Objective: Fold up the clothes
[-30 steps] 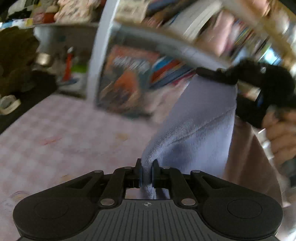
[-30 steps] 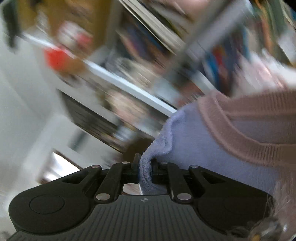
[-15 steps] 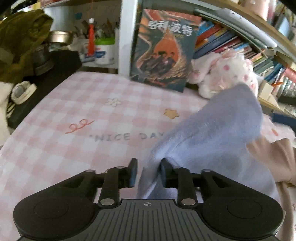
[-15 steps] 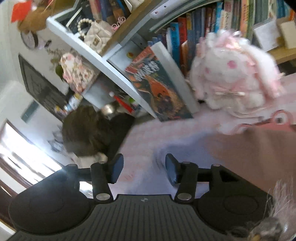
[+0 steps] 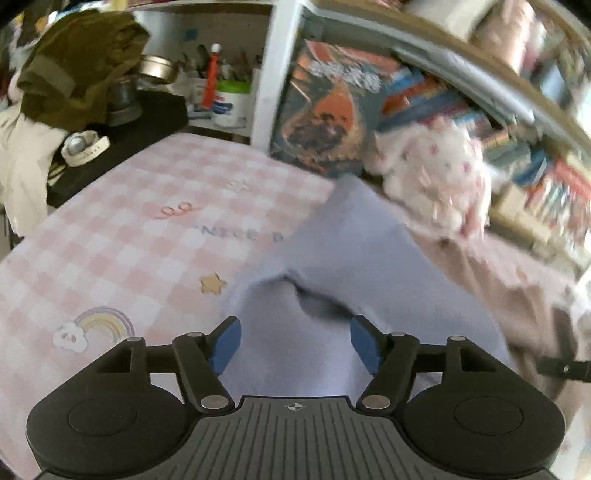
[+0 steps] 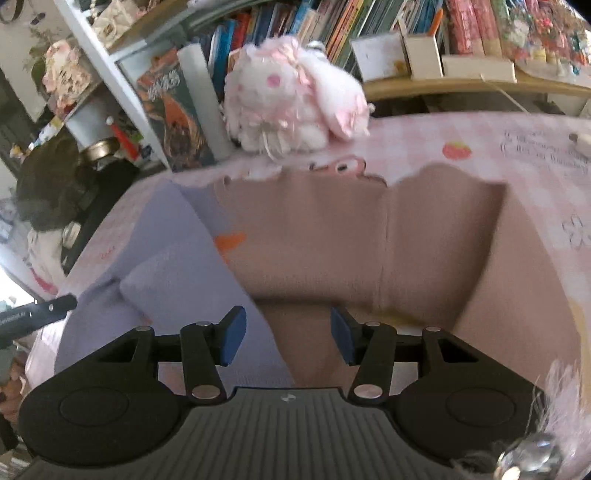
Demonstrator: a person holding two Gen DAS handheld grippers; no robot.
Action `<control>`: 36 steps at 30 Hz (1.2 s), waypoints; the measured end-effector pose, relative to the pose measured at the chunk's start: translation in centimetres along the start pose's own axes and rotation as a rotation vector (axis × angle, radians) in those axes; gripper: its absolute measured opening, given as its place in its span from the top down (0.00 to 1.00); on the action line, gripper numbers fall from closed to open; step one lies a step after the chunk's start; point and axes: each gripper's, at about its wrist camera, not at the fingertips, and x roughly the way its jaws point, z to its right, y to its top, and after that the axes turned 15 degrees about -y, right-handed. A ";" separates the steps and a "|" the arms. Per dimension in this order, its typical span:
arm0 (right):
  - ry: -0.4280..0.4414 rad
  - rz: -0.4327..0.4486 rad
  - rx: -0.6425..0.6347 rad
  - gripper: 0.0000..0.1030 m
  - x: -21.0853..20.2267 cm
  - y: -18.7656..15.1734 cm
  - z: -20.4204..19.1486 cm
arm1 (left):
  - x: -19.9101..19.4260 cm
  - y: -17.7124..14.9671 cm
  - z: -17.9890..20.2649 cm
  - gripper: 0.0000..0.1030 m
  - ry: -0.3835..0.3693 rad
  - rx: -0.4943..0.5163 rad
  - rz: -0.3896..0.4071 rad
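Lying under both spread grippers (image 5: 294, 345) (image 6: 284, 338): lavender cloth (image 5: 354, 258)

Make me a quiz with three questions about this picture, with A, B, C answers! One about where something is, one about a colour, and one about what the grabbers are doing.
1. Where is the fluffy toy bunny?
A. In front of the bookshelf
B. Under the tablecloth
C. Held between the fingers

2. What colour is the cloth lying left of the pink sweater?
A. Green
B. Light purple
C. Red

3. What are the left gripper and right gripper doing?
A. Both open, holding nothing
B. Both pinching cloth
C. One is pinching the bunny

Answers: 1 A, it sits in front of the books. 2 B, the purple cloth is pale lilac. 3 A, the fingers stand apart with nothing between them.
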 end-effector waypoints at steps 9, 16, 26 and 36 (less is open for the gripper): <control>0.015 -0.055 -0.086 0.52 -0.4 -2.9 0.4 | 2.6 -2.6 7.9 0.35 -0.144 0.179 -0.102; -0.055 -0.057 -0.125 0.66 -0.7 -3.7 1.1 | 6.0 -4.8 17.6 0.35 -0.299 0.575 -0.223; -0.071 -0.059 -0.146 0.66 -1.1 -5.1 1.3 | 8.7 -6.4 20.1 0.92 -0.125 0.768 -0.243; -0.115 -0.045 -0.137 0.61 -0.9 -5.3 0.5 | 6.0 3.5 9.1 0.97 -0.025 0.469 -0.051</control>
